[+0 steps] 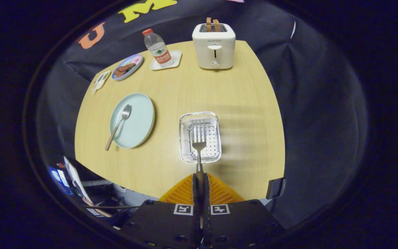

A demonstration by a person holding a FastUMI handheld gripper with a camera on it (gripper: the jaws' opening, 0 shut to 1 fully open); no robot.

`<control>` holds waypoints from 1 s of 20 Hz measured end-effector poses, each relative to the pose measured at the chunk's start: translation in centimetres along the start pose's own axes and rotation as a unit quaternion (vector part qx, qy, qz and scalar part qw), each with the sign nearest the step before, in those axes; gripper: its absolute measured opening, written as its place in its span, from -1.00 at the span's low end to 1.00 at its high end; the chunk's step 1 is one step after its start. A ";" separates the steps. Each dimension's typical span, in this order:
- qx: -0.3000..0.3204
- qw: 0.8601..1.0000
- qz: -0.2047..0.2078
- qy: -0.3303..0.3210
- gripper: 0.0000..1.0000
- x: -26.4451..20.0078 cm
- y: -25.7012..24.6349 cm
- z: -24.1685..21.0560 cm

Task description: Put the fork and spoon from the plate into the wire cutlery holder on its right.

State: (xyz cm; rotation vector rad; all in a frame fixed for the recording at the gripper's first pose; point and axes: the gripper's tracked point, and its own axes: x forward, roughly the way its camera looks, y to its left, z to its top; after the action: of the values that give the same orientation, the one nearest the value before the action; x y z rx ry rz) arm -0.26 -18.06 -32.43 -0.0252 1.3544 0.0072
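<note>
My gripper [199, 181] is shut on the handle of a metal fork [199, 136], whose tines point forward over the wire cutlery holder [184, 138]. The holder is a small wire basket with a white perforated floor, standing on the wooden table just ahead of the fingers. To its left lies a pale green plate [138, 121] with a wooden-handled spoon [119, 125] resting across it, bowl pointing away from me and handle hanging over the plate's near rim.
A white toaster [214, 46] with two slices in it stands at the table's far edge. Left of it are a water bottle [157, 48] on a white coaster, a small patterned plate [127, 66] and a little white dish [101, 80]. Dark cloth surrounds the table [247, 103].
</note>
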 end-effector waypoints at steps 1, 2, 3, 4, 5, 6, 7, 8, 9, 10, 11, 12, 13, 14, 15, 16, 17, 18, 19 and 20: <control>-0.001 1.000 0.000 0.005 -0.93 0.2 0.2 0.1; -0.005 1.000 -0.001 0.013 -0.90 0.3 0.3 0.1; -0.005 1.000 -0.003 0.018 -0.86 0.4 0.3 0.1; 0.000 1.000 -0.005 0.021 -0.86 0.5 0.3 0.3; 0.003 1.000 -0.006 0.025 -0.86 0.6 0.2 0.3; 0.007 1.000 -0.007 0.025 -0.86 0.7 0.3 0.5; 0.009 1.000 -0.008 0.021 -0.85 0.8 0.3 0.9; 0.010 1.000 -0.008 0.016 -0.86 0.7 0.4 1.2; 0.011 1.000 -0.007 0.010 -0.78 0.6 0.5 1.4; 0.012 1.000 -0.007 0.002 -0.80 0.5 0.6 1.8; 0.015 1.000 -0.006 -0.003 -0.78 0.4 0.6 2.0; 0.019 1.000 -0.004 -0.008 -0.80 0.3 0.7 2.3; 0.021 1.000 0.001 -0.013 -0.88 0.1 0.9 2.5; 0.022 1.000 0.004 -0.018 -0.79 0.1 1.2 2.6; 0.020 0.999 0.005 -0.024 -0.65 -0.1 1.2 2.7; 0.018 0.999 0.013 -0.035 -0.59 -0.3 1.7 2.9; 0.017 0.999 0.017 -0.043 -0.46 -0.4 2.1 3.1; 0.017 0.998 0.022 -0.053 -0.41 -0.5 2.6 3.4; 0.016 0.997 0.026 -0.064 -0.23 -0.7 3.1 3.6; 0.013 0.997 0.027 -0.074 -0.07 -0.8 3.5 3.9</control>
State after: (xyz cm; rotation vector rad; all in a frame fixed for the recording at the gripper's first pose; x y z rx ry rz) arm 3.28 -14.47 -30.83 0.0327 1.2056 0.0358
